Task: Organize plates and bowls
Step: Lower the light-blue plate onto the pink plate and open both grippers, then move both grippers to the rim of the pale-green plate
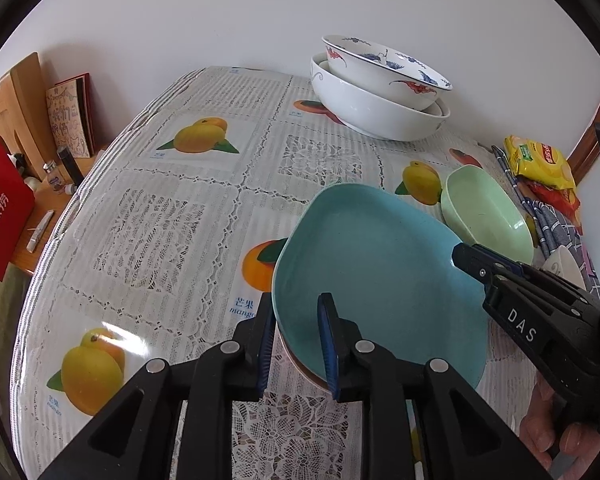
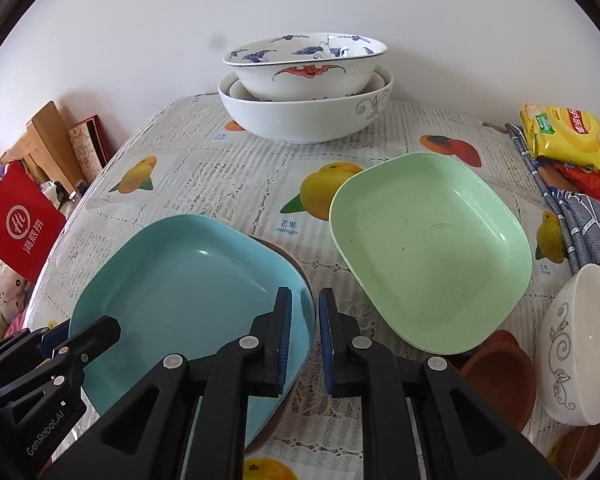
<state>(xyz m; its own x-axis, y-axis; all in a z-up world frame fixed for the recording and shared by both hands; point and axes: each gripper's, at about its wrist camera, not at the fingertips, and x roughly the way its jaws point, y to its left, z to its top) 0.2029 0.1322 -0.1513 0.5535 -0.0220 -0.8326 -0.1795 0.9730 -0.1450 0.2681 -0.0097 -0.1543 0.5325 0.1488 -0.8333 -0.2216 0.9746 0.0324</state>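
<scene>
A blue square plate [image 1: 376, 276] [image 2: 188, 284] lies on a brown plate [image 2: 288, 260] at the table's front. My left gripper [image 1: 296, 340] has its jaws around the blue plate's near-left rim. My right gripper [image 2: 305, 340] has its jaws around the plate's right rim; it shows in the left wrist view [image 1: 472, 260]. A green square plate [image 2: 432, 248] [image 1: 484, 212] lies to the right. Two stacked white bowls [image 2: 304, 92] [image 1: 380, 88] stand at the back. A small white bowl [image 2: 580, 344] sits at the right, on brown dishes [image 2: 496, 376].
Snack bags [image 2: 568, 136] and a blue cloth [image 2: 580, 212] lie at the right edge. A red bag [image 2: 20, 224], a wooden chair and books [image 1: 72, 120] stand beyond the table's left edge. A white wall is behind the table.
</scene>
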